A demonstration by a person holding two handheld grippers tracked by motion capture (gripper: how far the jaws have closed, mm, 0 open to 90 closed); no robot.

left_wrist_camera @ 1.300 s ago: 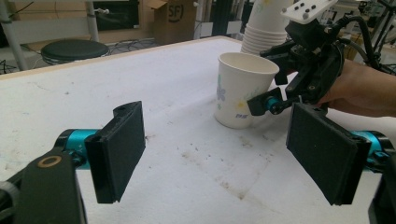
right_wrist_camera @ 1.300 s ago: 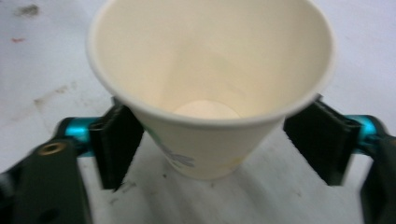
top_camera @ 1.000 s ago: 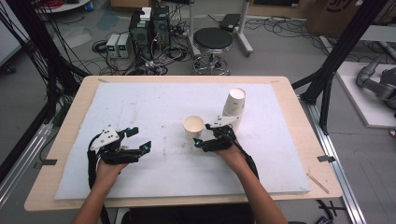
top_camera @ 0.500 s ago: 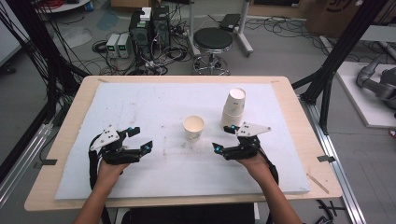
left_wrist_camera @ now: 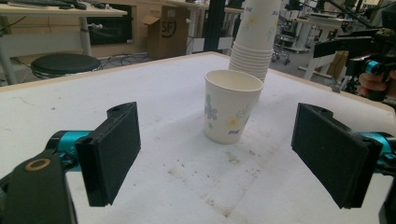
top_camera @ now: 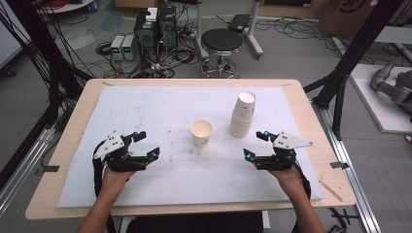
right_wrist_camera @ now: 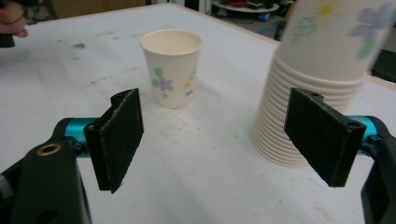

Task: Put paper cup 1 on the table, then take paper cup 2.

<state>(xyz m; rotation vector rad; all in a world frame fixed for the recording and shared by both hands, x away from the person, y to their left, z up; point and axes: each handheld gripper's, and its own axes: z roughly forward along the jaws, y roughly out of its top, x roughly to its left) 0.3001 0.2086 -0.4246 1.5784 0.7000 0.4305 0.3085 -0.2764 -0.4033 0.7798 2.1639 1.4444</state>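
Paper cup (top_camera: 201,132) upright at mid-table on the white mat (top_camera: 145,111), apart from both grippers. Cup stack (top_camera: 242,115) just beside it, toward the right edge. Left gripper (top_camera: 146,144) near the front-left corner, jaws spread and just been opening, nothing between them. Right gripper (top_camera: 256,144) near the front-right, jaws wide, empty.

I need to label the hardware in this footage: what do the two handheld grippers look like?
Both are black-bodied. The left gripper and right gripper each carry a grey three-cornered plate on top and teal blue fittings at the base of the fingers. The fingers are flat, rectangular black pads with a rough, foam-like face. A brass-coloured ring is set into the black frame below them. The forearms are bare, without sleeves.
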